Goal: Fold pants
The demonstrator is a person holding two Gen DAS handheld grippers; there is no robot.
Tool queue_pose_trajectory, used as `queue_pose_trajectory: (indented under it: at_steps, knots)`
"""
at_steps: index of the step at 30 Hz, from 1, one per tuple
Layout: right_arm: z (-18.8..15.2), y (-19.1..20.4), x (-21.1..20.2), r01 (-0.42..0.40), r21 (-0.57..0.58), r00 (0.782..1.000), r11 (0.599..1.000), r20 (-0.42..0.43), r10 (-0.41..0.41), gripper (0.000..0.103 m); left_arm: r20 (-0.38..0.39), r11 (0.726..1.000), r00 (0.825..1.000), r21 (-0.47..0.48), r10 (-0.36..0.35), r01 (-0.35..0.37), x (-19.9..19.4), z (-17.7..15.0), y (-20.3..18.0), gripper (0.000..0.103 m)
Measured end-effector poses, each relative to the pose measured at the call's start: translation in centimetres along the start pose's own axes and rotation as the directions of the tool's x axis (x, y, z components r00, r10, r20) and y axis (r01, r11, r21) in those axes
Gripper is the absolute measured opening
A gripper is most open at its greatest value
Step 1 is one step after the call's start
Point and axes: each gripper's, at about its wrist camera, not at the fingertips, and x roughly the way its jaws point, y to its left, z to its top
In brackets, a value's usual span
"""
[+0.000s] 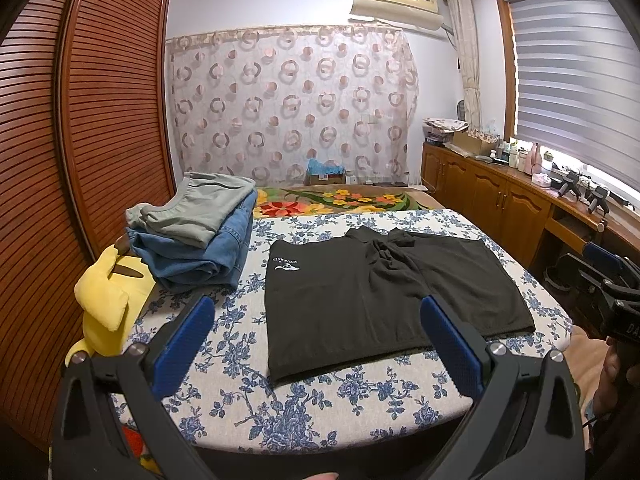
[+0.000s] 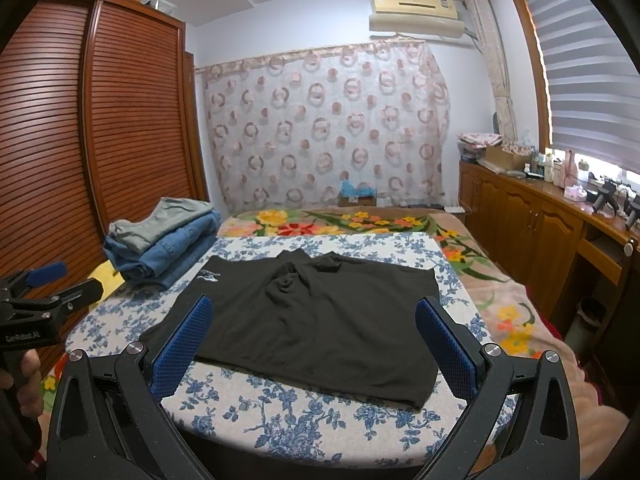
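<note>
While both tools hover over the near edge of the bed, your left gripper and right gripper stand wide apart and hold nothing. Just beyond them the black pants lie spread flat on the blue-flowered sheet, legs toward you, waistband away — with a bunched knot of cloth at the crotch. That knot is the likely trouble: fold over it and the halves may sit lumpy or skewed. Pinch too deep and you could lift the sheet too. To the left sits a stack of folded jeans, a yellow plush toy beside it. Farther back come a bright floral blanket, the slatted wardrobe, the circle-patterned curtain and a cluttered wooden counter under the window blind.
</note>
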Motion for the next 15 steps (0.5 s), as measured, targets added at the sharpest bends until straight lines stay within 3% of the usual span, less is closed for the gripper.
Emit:
queue_pose_trajectory:
  at_steps: [15]
  knots:
    - [0.02, 0.0, -0.04, 0.0, 0.0, 1.0, 1.0, 0.002, 0.0, 0.103, 0.004, 1.0, 1.0, -0.001, -0.001, 0.001, -0.09, -0.07, 0.03, 0.103]
